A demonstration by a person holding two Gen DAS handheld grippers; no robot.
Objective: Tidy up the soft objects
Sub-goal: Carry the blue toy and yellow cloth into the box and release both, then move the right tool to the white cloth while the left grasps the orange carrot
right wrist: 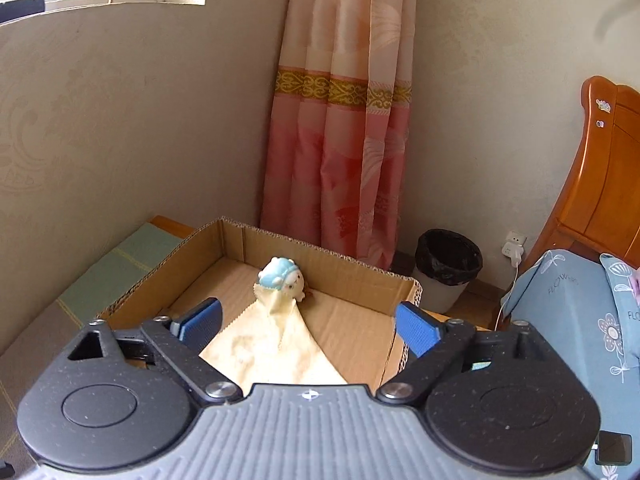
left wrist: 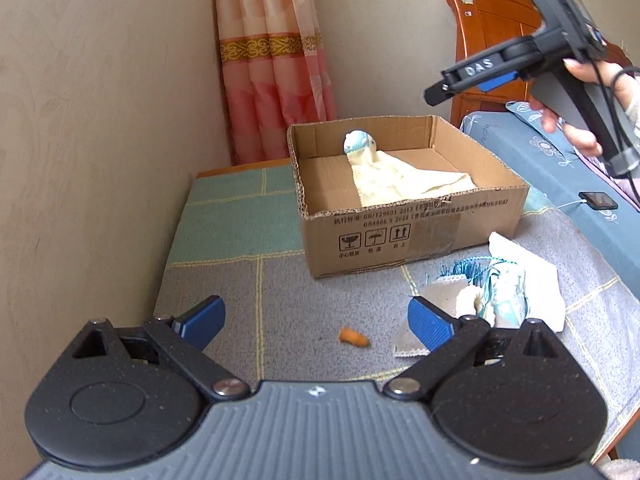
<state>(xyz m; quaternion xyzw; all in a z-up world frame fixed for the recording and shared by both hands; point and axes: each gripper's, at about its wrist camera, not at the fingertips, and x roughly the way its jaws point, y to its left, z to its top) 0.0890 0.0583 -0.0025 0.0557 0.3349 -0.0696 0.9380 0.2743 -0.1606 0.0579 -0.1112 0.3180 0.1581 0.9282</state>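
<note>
One plush-headed comfort cloth [right wrist: 276, 332] already lies inside the cardboard box [left wrist: 400, 236]. Both the left hand-held gripper [left wrist: 316, 320] and right hand-held gripper [right wrist: 308, 326] stand spread, empty. A bundle of cloths [left wrist: 496, 296], possibly another toy, waits on the tabletop [left wrist: 240, 280] beside the box.
</note>
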